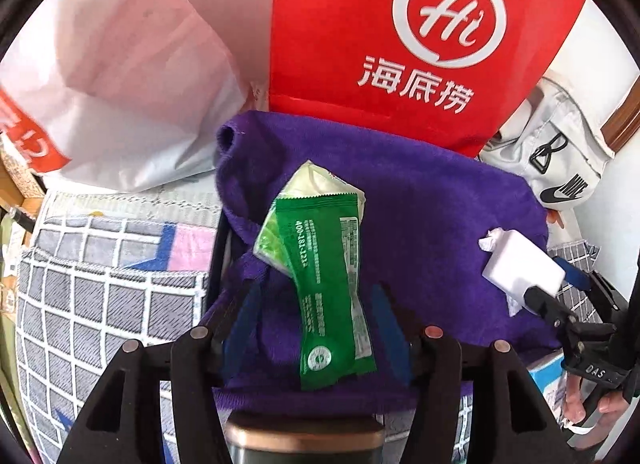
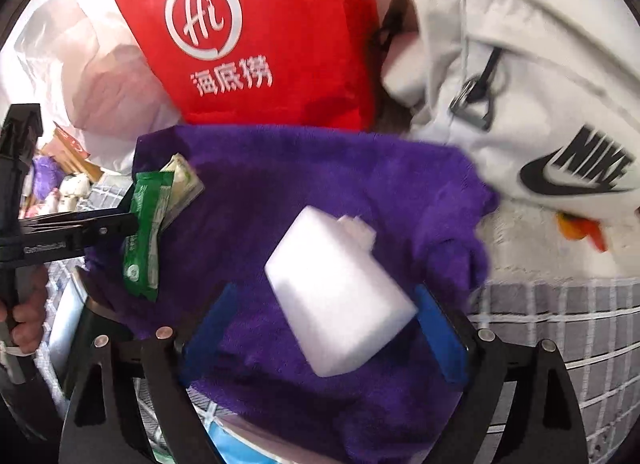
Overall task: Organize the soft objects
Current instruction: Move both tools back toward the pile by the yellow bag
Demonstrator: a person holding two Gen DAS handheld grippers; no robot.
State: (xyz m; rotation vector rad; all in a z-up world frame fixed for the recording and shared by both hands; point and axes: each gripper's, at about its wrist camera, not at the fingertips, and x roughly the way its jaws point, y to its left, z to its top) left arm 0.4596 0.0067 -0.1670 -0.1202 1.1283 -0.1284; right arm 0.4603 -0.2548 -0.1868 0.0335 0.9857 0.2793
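A purple fleece cloth (image 1: 432,220) lies spread over a basket on the bed; it also shows in the right wrist view (image 2: 320,184). My left gripper (image 1: 316,320) has its blue pads wide apart around a green tissue pack (image 1: 328,284), which hangs between them over the cloth; a grip is not clear. In the right wrist view a left finger touches the pack (image 2: 146,232). My right gripper (image 2: 328,324) holds a white tissue pack (image 2: 340,296) between its blue pads above the cloth. That pack also shows in the left wrist view (image 1: 520,264).
A red paper bag (image 1: 400,32) stands behind the cloth, with a white plastic bag (image 1: 120,84) to its left. A white Nike bag (image 2: 520,104) lies at the right. A grey checked bedspread (image 1: 100,296) covers the bed.
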